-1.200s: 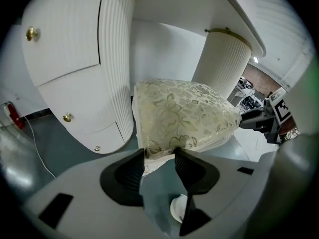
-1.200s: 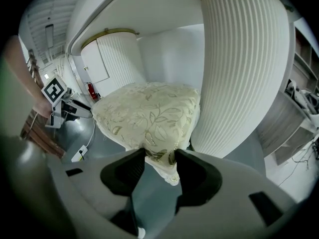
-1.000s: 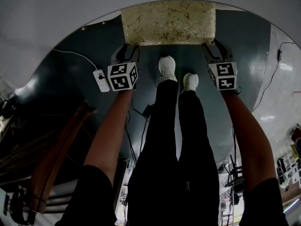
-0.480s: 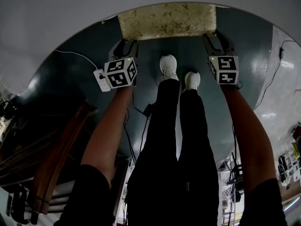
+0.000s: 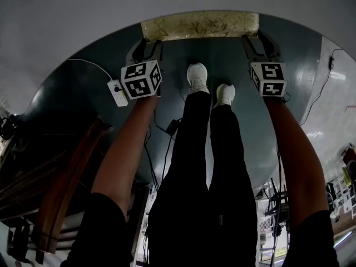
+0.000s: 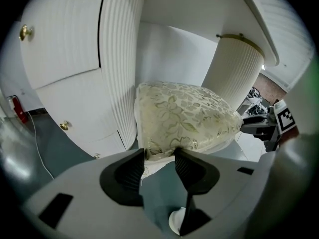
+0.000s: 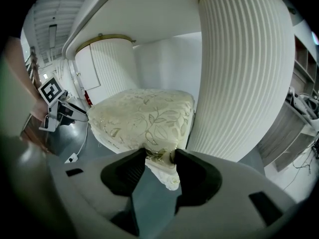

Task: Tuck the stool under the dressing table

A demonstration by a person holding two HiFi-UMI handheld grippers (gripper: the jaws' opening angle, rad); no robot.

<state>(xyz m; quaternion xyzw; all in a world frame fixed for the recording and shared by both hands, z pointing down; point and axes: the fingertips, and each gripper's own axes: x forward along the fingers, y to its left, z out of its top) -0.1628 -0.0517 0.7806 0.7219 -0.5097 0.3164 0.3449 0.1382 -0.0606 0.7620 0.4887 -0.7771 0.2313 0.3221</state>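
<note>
Left gripper, right gripper clamping stool, mostly hidden under dressing table

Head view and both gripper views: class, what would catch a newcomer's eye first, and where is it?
The stool, with its cream, gold-leafed cushion, lies at the head view's top centre, mostly under the white dressing table. The left gripper and right gripper each clamp a near corner of it. Ribbed white columns of the table flank it on both sides.

Bedroom-like set: white dressing table, cushioned stool, floor power strip
</note>
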